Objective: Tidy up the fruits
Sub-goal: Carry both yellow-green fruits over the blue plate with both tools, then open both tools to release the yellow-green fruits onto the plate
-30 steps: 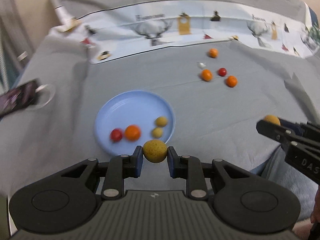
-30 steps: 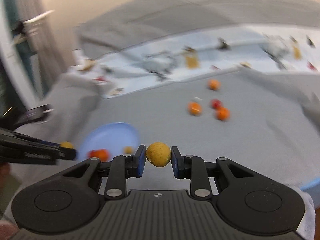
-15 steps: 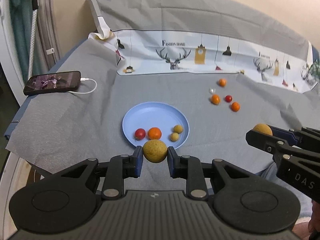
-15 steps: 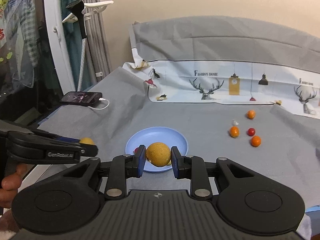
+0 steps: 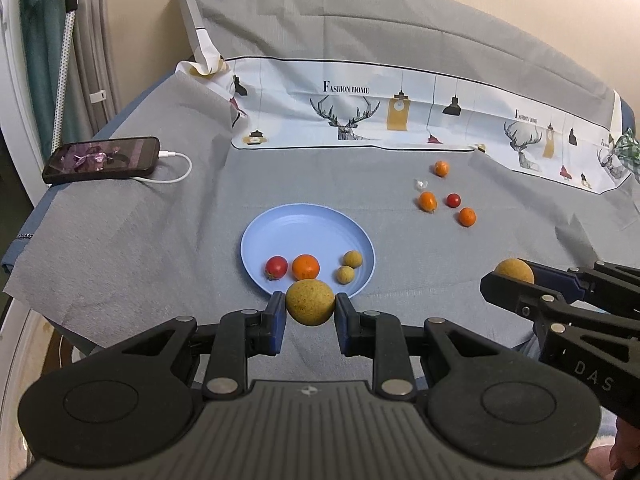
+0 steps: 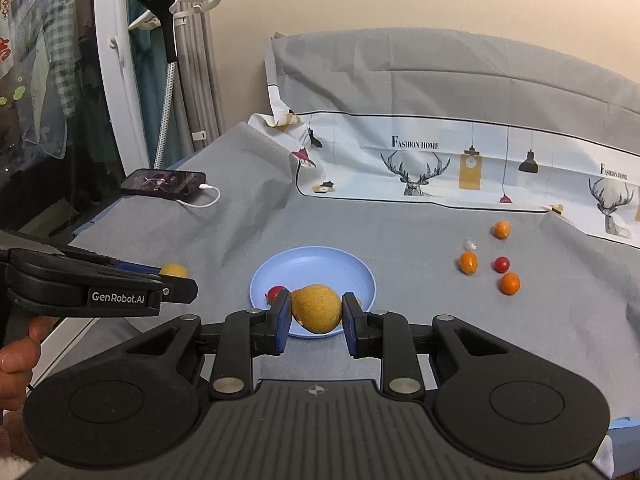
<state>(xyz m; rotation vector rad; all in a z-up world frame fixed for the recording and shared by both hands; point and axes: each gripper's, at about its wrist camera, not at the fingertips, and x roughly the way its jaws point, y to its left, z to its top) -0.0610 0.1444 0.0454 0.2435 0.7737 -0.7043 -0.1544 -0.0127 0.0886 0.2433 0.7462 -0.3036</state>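
Ahead of my grippers, past the fruit, I read "FASHION HOME" above a stag's head on the white printed cloth [image 5: 360, 116]; the words repeat further right, smaller. On the side of my left gripper [image 6: 176, 280], seen from the right wrist, I read "GenRobot.AI". On the body of my right gripper [image 5: 508, 280], seen from the left wrist, I make out "DAS"; any other letters are out of frame.

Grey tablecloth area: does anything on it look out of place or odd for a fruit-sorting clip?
Two things. A phone with its screen lit lies plugged into a white cable at the far left edge. A small whitish scrap sits among the loose fruits right of the blue plate; too small to identify.
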